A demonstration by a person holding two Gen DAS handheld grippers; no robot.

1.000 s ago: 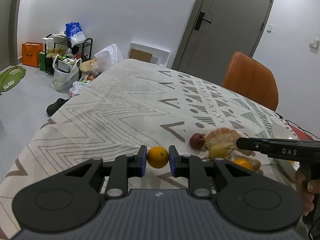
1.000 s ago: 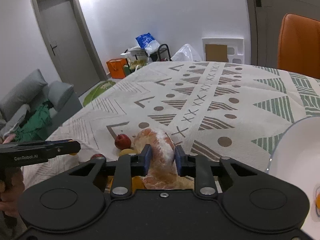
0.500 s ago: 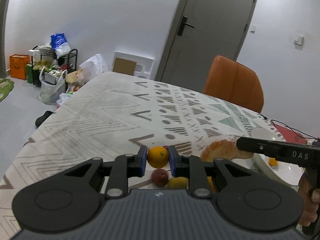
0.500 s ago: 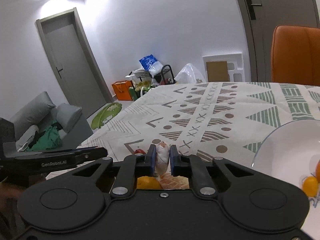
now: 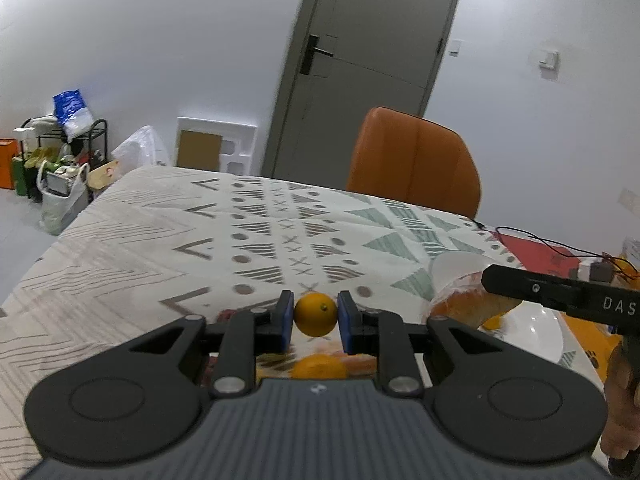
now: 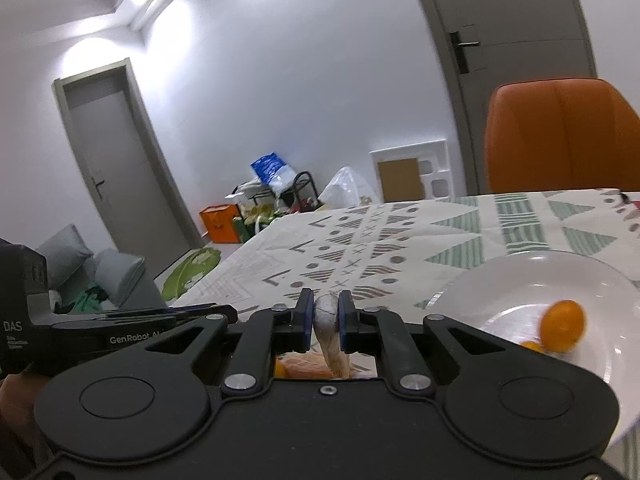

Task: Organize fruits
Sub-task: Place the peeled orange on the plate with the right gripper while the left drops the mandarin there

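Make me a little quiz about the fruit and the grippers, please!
1. True or false: the left gripper is shut on a small orange.
2. What does the right gripper hold? A) a banana B) the plastic bag of fruit C) a spoon
3. Fill in: the white plate already has ____ fruit on it.

Key: 1 true; 2 B; 3 orange

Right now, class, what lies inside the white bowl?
The white bowl holds one small orange fruit and part of a second beside it. The right tongs' body covers the bowl's near side, so anything there is hidden.
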